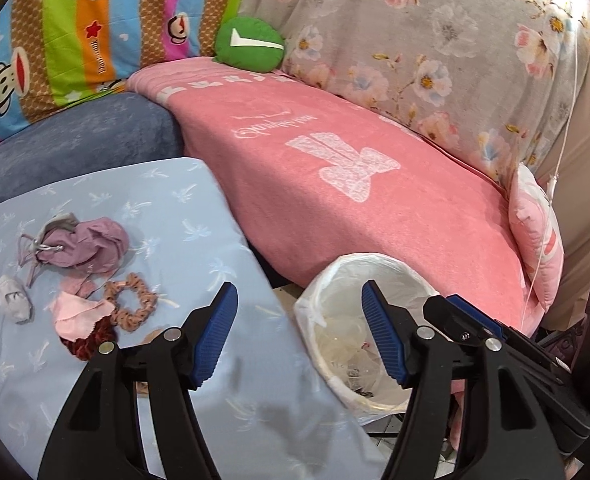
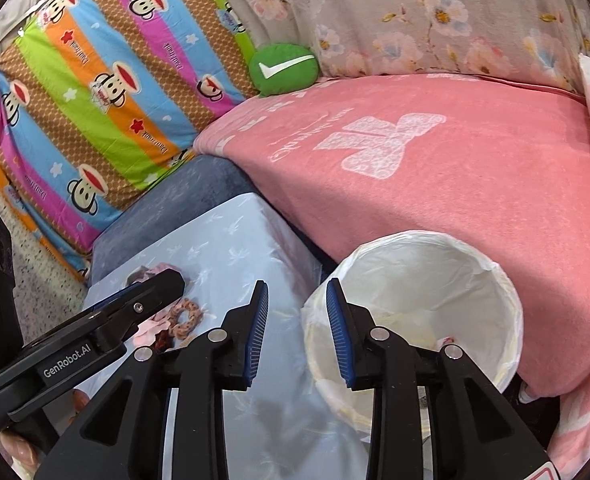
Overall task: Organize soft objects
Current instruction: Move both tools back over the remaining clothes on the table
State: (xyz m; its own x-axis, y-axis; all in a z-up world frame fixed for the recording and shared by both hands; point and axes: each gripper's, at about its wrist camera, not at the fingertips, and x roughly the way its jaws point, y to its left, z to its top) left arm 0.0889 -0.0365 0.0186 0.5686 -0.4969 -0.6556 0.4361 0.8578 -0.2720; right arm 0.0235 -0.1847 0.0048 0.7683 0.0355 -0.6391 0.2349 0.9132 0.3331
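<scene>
Pale-blue tabletop bearing clustered soft items: mauve pouch, peach scrunchie, pink cloth. Lined bin alongside, probably the destination. Left gripper and right gripper spread, empty, hovering over tabletop edge.

Your left gripper: matt black plastic, ribbed blue pads, shiny metal pivots.
Your right gripper: same finish.
Bin liner: thin white plastic film, crinkled, semi-gloss.
Pale blue sheet: smooth cloth, faint sheen.
Pink blanket: fuzzy towelling, matt.
Scrunchie: ruched fabric.
Lilac pouch: soft crumpled cloth.
</scene>
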